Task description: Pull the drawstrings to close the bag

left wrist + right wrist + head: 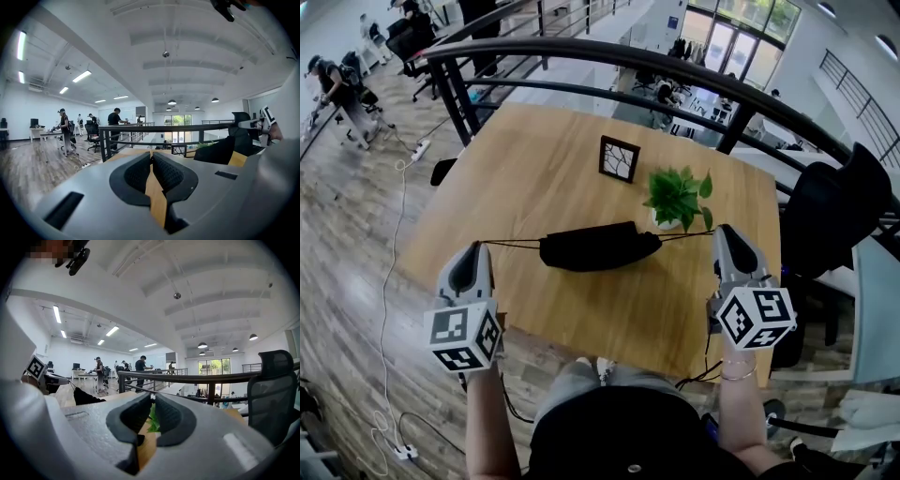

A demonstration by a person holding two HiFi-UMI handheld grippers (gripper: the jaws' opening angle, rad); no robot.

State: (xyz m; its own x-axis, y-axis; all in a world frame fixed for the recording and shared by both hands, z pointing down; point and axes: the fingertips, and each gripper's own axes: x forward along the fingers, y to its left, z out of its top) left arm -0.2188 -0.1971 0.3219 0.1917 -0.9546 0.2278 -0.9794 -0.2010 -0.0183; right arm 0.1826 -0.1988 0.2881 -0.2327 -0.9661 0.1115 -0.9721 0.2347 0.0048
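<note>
- The black bag (598,246) is over the counter (534,178), between both grippers, and its mouth looks gathered.
- The left gripper (477,247) fingers pinch the left drawstring (511,245), and the right gripper (721,231) fingers pinch the right drawstring (686,235).
- Both are taut, so probably only final tightening is left.

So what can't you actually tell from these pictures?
Bag mouth, head view: all black and small, so whether it is fully cinched is unclear.
Left drawstring in the left tool and right drawstring in the right tool, both gripper views: too thin, lost between the pads.
Plant pot, head view: mostly hidden by leaves.
Picture frame design, head view: too small.
</note>
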